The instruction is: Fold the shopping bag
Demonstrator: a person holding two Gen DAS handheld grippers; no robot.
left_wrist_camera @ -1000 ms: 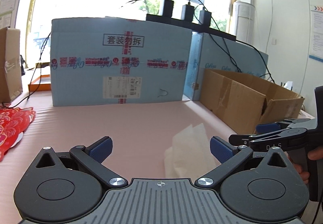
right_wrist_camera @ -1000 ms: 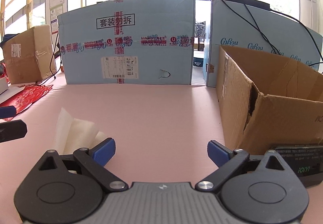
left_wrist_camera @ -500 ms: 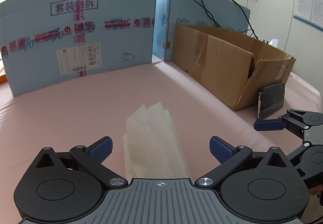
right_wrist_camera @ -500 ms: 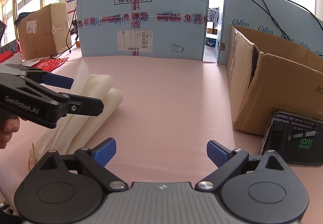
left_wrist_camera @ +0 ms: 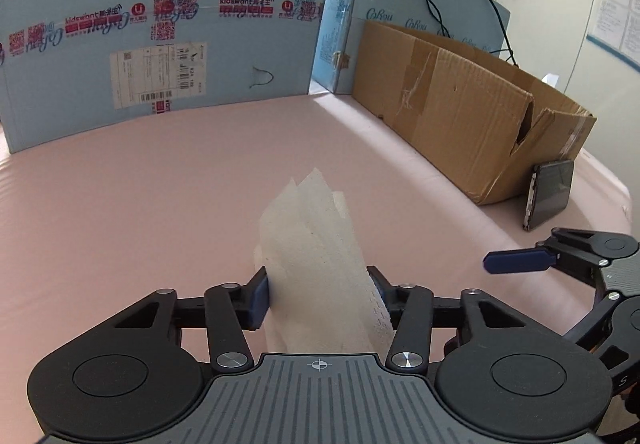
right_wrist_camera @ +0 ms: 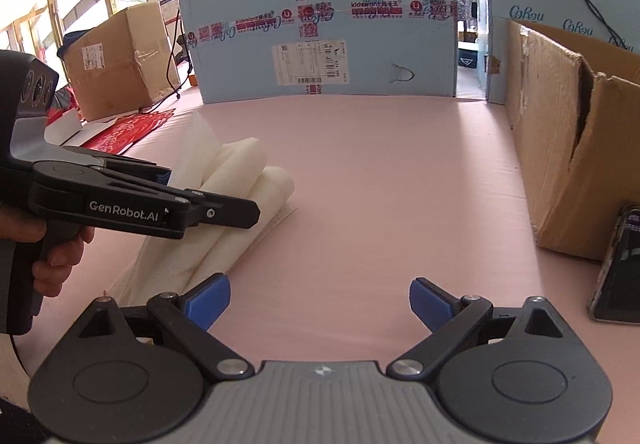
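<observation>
Pink padded tabletop (left_wrist_camera: 140,172) fills both of my wrist views, walled at the back by a pale blue printed carton (left_wrist_camera: 160,28) and on the right by an open brown cardboard box (left_wrist_camera: 468,112). My left gripper (left_wrist_camera: 318,294) has its blue-padded fingers drawn in against the sides of the shopping bag (left_wrist_camera: 316,244), a white, textured, loosely bundled length of fabric that rises between them and points away toward the blue carton. From my right wrist view, that same left gripper (right_wrist_camera: 224,210) appears side-on, held by a hand (right_wrist_camera: 48,248), its black fingers reaching across the bag, whose rolled folds (right_wrist_camera: 240,180) lie on the pink surface to the left of centre. My right gripper (right_wrist_camera: 320,302) hovers low over bare tabletop just beside the bag, its blue pads spread wide apart with nothing between them. A dark phone (left_wrist_camera: 548,194) leans against the brown box at the right. Red patterned paper (right_wrist_camera: 132,126) lies far left, near a second brown box (right_wrist_camera: 116,60).
</observation>
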